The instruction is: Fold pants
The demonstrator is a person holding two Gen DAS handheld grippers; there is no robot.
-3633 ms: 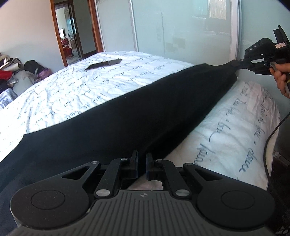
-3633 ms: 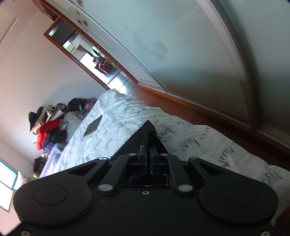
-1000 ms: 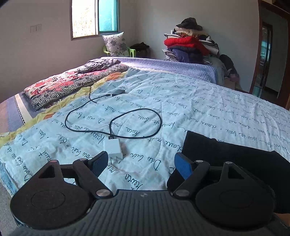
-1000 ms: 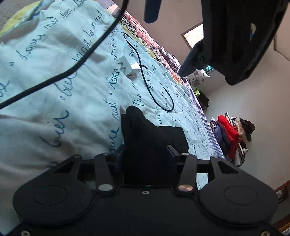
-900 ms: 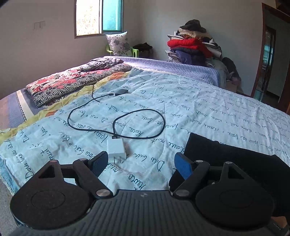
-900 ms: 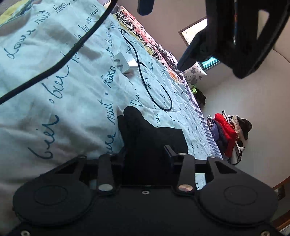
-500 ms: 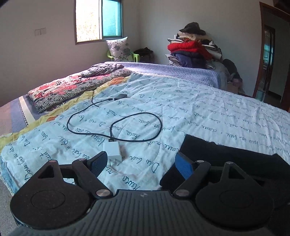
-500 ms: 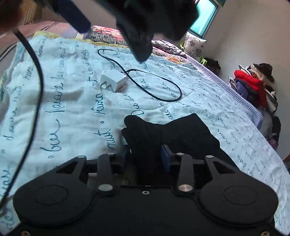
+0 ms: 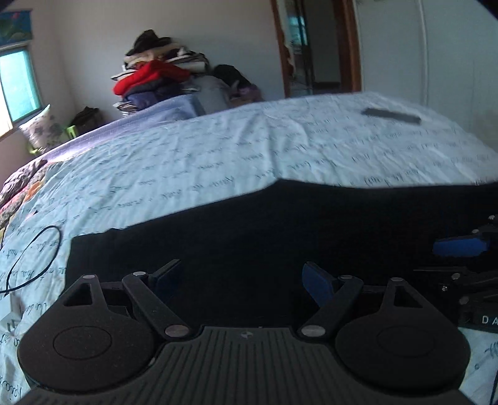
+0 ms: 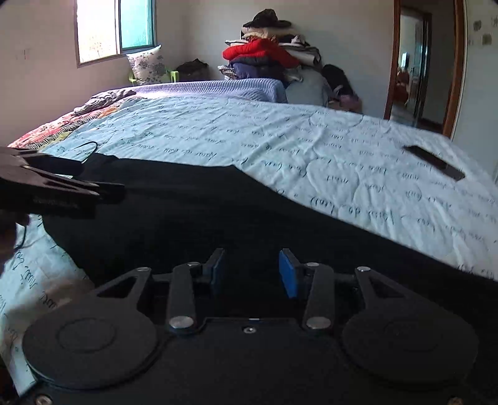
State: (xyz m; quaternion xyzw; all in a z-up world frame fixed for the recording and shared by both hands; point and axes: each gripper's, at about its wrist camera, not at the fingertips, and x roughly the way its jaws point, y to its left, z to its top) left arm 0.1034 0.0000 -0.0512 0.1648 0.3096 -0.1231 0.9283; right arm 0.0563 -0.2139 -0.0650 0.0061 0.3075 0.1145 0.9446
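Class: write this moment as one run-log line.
pants: flat on bed | left gripper: open, empty | right gripper: opening, empty

Pants (image 10: 193, 212) across the bed's (image 10: 280, 140) near edge, phone (image 10: 434, 162) far right, cable (image 9: 34, 258) left.

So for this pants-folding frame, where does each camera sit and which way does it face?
Left wrist: on the left gripper, angled down across the black pants towards the doorway; its own fingers stand wide, the right gripper at the right edge.
Right wrist: on the right gripper, facing the window and clothes pile; its jaws are opening above the cloth, the left gripper at left.
Shared: pants, bedspread, clothes pile, phone.
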